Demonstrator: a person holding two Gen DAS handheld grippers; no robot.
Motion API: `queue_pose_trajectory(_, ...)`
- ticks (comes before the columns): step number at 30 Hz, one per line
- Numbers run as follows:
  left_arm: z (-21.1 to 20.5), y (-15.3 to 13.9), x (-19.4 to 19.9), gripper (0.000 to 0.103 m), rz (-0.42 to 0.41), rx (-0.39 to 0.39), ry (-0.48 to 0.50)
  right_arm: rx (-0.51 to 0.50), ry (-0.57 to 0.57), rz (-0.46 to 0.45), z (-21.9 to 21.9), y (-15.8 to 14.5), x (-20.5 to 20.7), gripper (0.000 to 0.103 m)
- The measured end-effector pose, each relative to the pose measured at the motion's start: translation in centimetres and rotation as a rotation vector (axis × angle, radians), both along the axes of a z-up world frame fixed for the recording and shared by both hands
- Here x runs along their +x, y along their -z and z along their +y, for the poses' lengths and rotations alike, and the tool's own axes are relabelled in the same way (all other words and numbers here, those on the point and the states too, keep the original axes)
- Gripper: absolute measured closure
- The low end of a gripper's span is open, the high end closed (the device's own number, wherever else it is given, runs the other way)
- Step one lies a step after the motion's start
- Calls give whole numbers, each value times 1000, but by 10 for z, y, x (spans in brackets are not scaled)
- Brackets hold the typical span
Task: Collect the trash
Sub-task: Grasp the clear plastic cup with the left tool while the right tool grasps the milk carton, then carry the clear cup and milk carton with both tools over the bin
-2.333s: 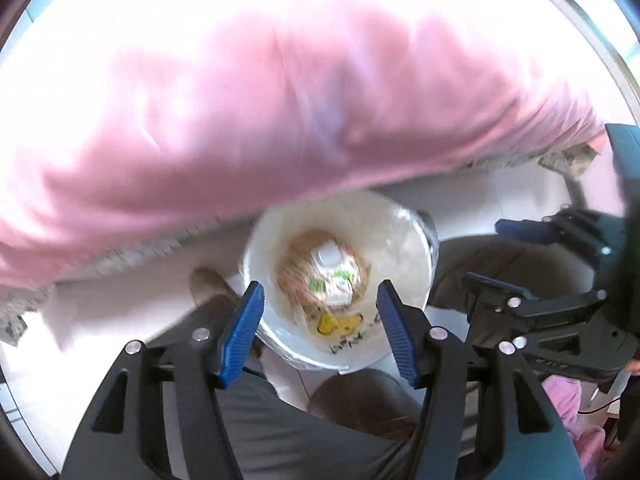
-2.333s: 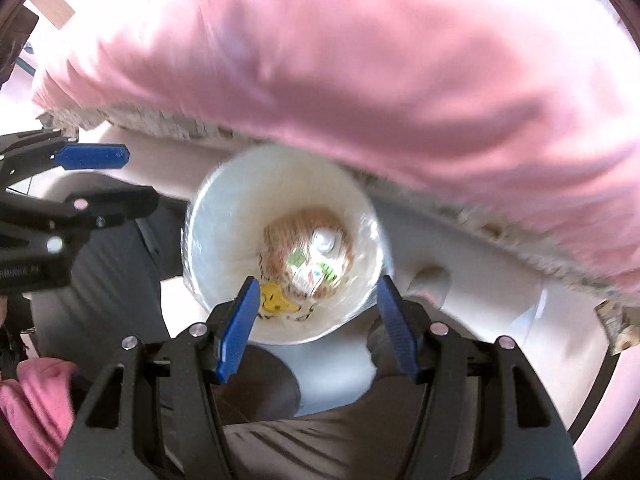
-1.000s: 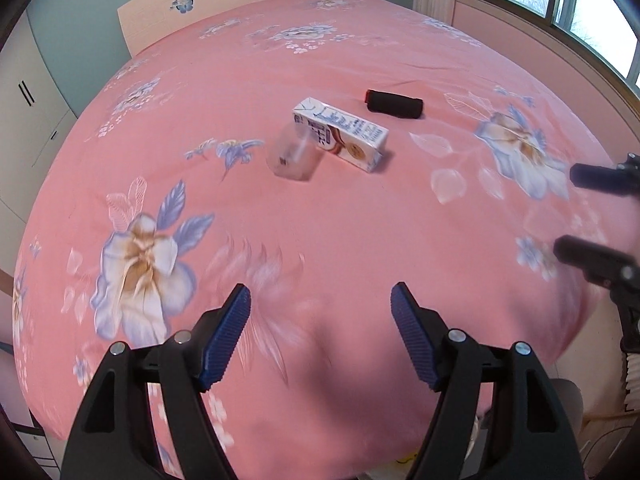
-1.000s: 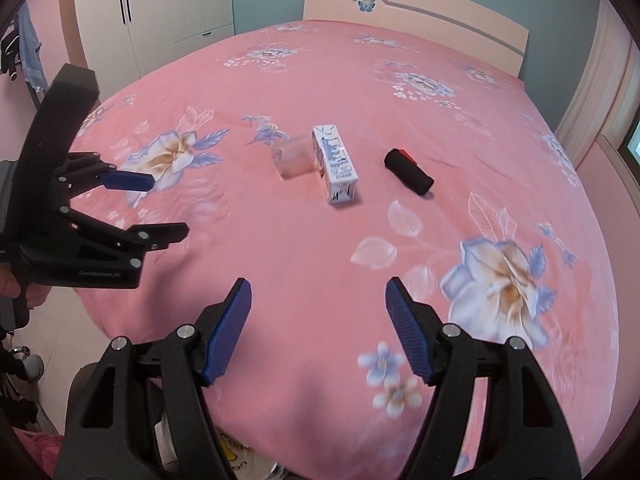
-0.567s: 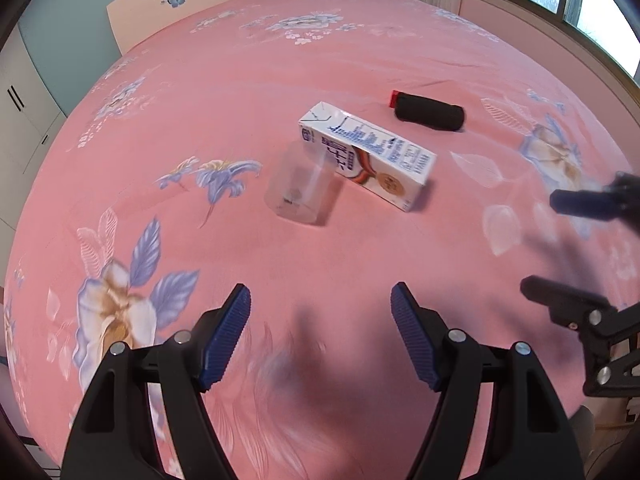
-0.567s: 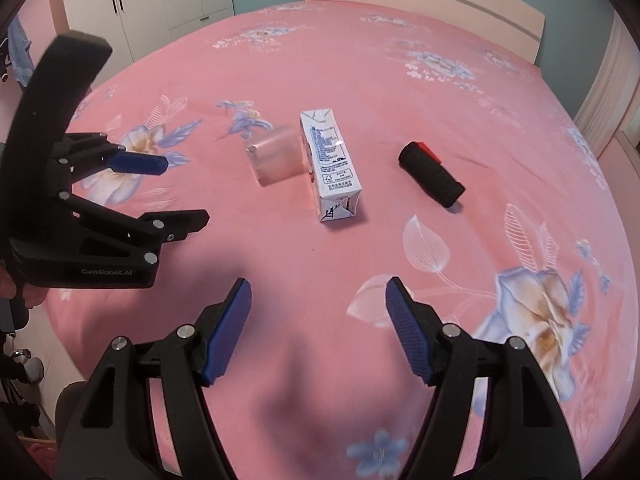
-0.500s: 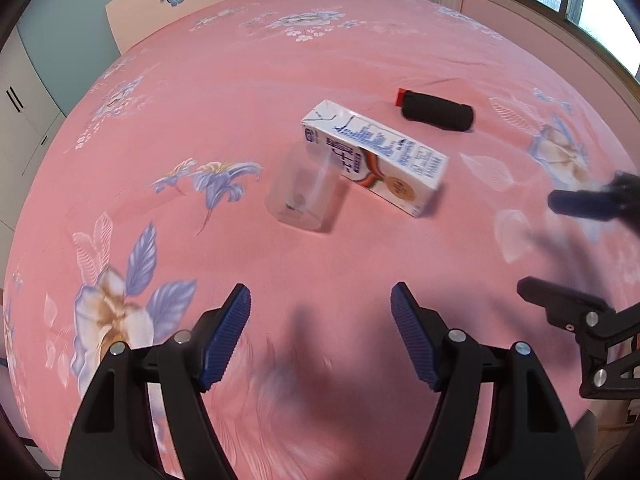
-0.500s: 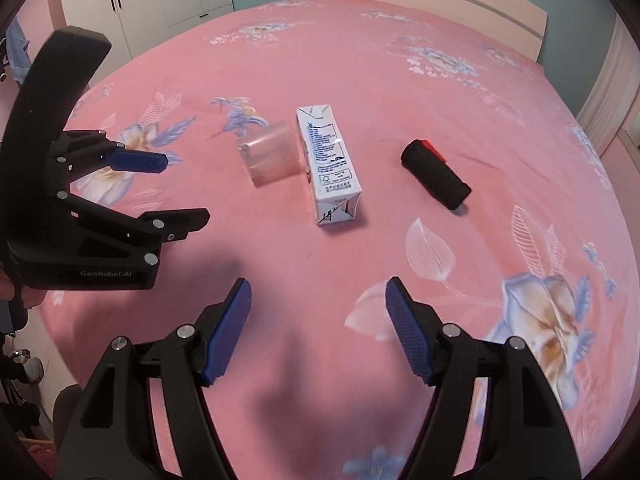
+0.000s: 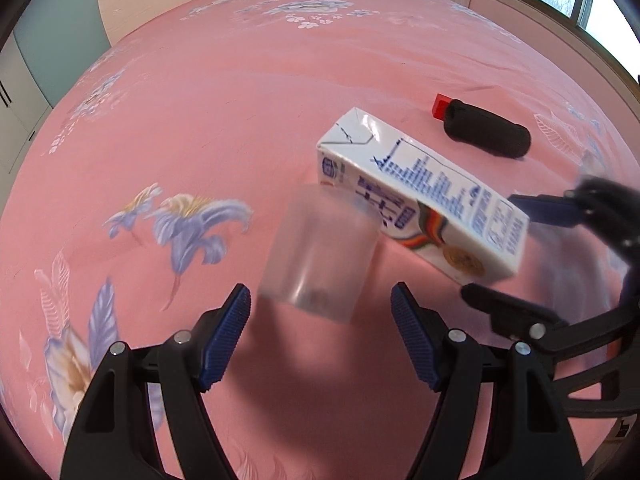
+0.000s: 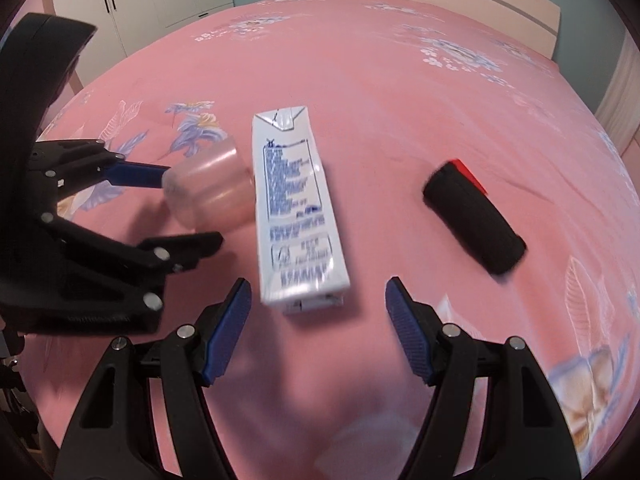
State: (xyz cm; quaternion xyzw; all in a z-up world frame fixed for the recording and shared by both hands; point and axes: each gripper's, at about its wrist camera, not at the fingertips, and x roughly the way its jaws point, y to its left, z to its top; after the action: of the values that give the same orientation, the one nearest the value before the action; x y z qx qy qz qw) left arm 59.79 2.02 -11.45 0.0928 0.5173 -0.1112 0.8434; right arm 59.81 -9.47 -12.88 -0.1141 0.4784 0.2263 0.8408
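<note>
The clear cup (image 9: 320, 256) partly hides the blurred milk carton (image 9: 420, 196).

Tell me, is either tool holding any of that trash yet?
Nothing is held. The left tool gapes before the plastic cup, the right tool before the milk carton.

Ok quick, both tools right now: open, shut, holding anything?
Left tool: open, empty, lined up on the clear cup.
Right tool: open, empty, lined up on the milk carton.
</note>
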Motion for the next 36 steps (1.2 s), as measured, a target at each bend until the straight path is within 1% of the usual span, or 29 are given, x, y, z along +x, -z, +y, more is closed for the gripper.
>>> queue_pose_trajectory(1,-1,2,3,28,-1,15,-3,-6,2,7,1,2,5,33)
queue_pose_trajectory(2,-1,5,6,28,0,19,-6,-2,1,14,2,4,8,38)
queue_pose_trajectory(3,0,6,8,29,5,10,-7,10,-8,25,3,6,11,49)
queue_pose_trajectory(5,0,7,13,32,10,-8,-15,17,-27,34,7,9,16,57)
queue_pose_trajectory(6,-1,7,15,36,9,-6,-16,13,-35,25,10,9,17,61)
queue_pose_trajectory(7,-2,7,16,42,6,-6,-14,10,-43,18,11,9,17,63)
queue_pose_trajectory(8,-4,6,16,47,4,-12,-10,8,-49,11,13,9,17,63)
queue_pose_trajectory(9,-4,6,17,48,4,-13,-10,7,-49,10,14,9,17,63)
queue_pose_trajectory(14,-4,3,14,50,4,-25,-25,11,-48,6,12,3,7,64)
queue_pose_trajectory(17,-2,-3,7,50,0,-21,-30,8,-39,-8,7,-8,-2,64)
queue_pose_trajectory(20,-2,-15,-2,50,-11,-19,-34,6,-26,-24,2,-24,-13,64)
queue_pose_trajectory(23,-2,-34,-18,50,-33,-18,-35,4,-11,-44,-3,-42,-25,64)
queue_pose_trajectory(28,-5,-74,-51,50,-86,-9,-26,-5,4,-83,-10,-79,-57,64)
queue_pose_trajectory(36,-13,-144,-118,50,-176,10,-8,-9,28,-165,-21,-147,-128,64)
